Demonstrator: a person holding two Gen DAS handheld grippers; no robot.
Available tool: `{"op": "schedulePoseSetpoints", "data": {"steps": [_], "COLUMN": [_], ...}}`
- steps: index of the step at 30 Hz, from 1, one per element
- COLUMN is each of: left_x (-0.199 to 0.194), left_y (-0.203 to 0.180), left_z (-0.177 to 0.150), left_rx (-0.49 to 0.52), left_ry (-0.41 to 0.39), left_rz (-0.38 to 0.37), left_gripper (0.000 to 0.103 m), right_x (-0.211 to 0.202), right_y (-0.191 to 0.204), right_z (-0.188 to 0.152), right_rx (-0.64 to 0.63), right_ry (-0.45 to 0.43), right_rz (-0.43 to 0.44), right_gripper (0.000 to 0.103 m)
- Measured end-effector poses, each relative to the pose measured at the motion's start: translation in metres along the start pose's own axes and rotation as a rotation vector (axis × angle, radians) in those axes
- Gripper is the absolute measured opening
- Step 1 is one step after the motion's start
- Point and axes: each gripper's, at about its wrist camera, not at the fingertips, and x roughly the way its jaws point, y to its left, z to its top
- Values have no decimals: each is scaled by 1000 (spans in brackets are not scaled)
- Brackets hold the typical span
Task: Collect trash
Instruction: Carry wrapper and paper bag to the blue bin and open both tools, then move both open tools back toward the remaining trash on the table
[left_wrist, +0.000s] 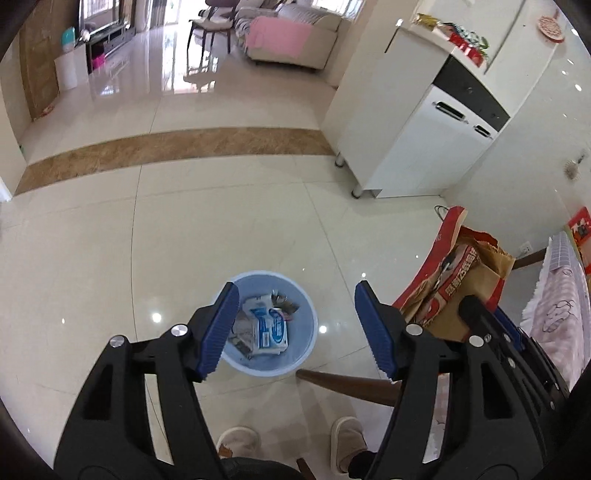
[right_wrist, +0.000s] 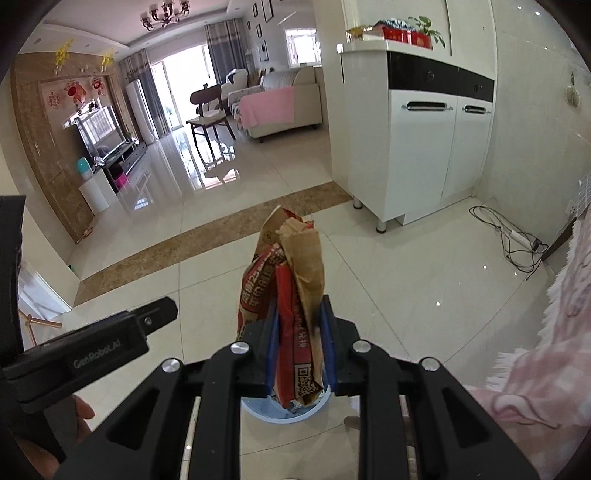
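Right claw clamps crumpled red-and-brown paper bag; left claw wide, empty.

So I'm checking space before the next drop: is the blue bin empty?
Not empty. The blue bin already holds a white and blue packet and other scraps, seen from above.

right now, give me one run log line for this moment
left tool: open, empty, over blue bin | right tool: shut on red-brown paper bag, above bin | bin: white pack inside | bag not yet dropped
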Motion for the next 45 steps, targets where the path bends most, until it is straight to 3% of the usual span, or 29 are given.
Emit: {"op": "schedulePoseSetpoints", "data": {"steps": [10, 23, 27, 30, 37, 45], "left_x": [-3, -23, -29, -30, -40, -82], "left_y": [2, 13, 16, 17, 9, -19], "left_z": [-3, 2, 5, 7, 6, 1], "left_rx": [-1, -40, -52, -50, -41, 6], "left_ry": [-5, -70, -92, -90, -96, -151], "left_rz": [13, 49, 68, 72, 51, -8], "left_gripper": [65, 65, 66, 66, 66, 66], "right_x": [15, 13, 16, 21, -5, -66], "right_y": [12, 23, 27, 28, 22, 1], "right_z": [1, 12, 18, 19, 19, 16], "right_rx": [-20, -37, -26, -18, -20, 18], "right_ry": [20, -32, -100, -67, -85, -146], "right_rz": [20, 42, 53, 63, 46, 9], "right_gripper": [21, 21, 30, 31, 36, 43]}}
